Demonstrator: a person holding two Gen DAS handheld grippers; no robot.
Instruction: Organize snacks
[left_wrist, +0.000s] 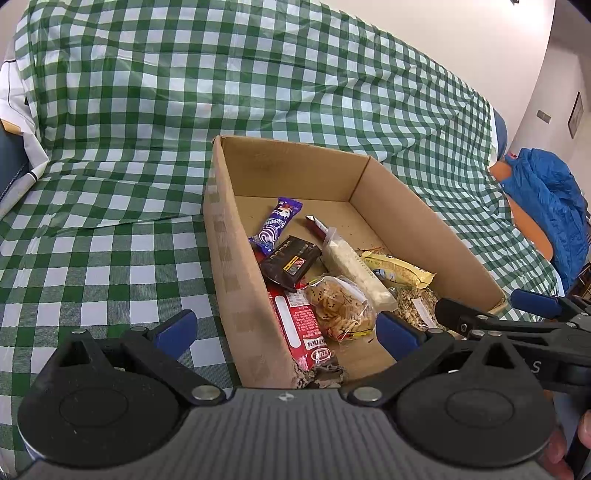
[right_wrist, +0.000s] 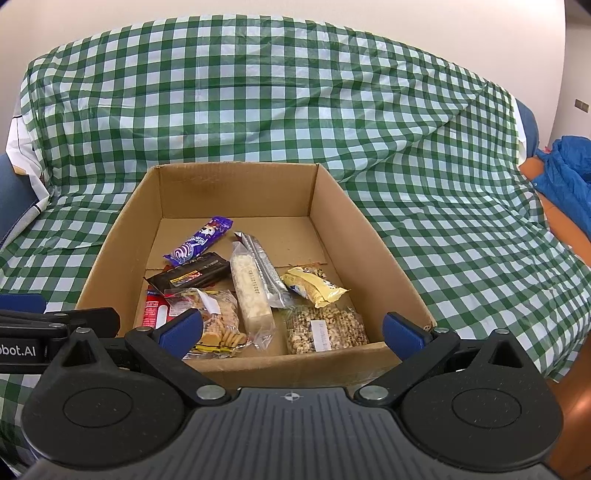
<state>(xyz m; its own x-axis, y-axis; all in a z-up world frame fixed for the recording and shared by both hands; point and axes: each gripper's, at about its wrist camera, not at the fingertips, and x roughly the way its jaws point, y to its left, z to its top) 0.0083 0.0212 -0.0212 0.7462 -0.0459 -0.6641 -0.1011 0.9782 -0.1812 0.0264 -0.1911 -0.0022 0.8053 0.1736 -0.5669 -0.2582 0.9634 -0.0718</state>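
While both hang over the near rim, left gripper (left_wrist: 286, 334) and right gripper (right_wrist: 291, 330) gape wide, empty; cardboard box (right_wrist: 373, 236) on green checked cloth (right_wrist: 258, 92) holds purple wafer (right_wrist: 201, 242), dark bar (right_wrist: 194, 275), cracker bag (right_wrist: 221, 325), yellow packet (right_wrist: 314, 288); blue jacket (right_wrist: 569, 166) far right.

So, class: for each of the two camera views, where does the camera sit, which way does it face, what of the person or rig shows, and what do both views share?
Left wrist: sits on the left gripper, looking over the cardboard box from its near left corner; its open blue fingers, the right gripper and a fingertip at the bottom right show.
Right wrist: sits on the right gripper, facing the box's near wall squarely; its open fingers and the left gripper's side at the left edge show.
Shared: the box, the purple snack packet, the green checked cloth.
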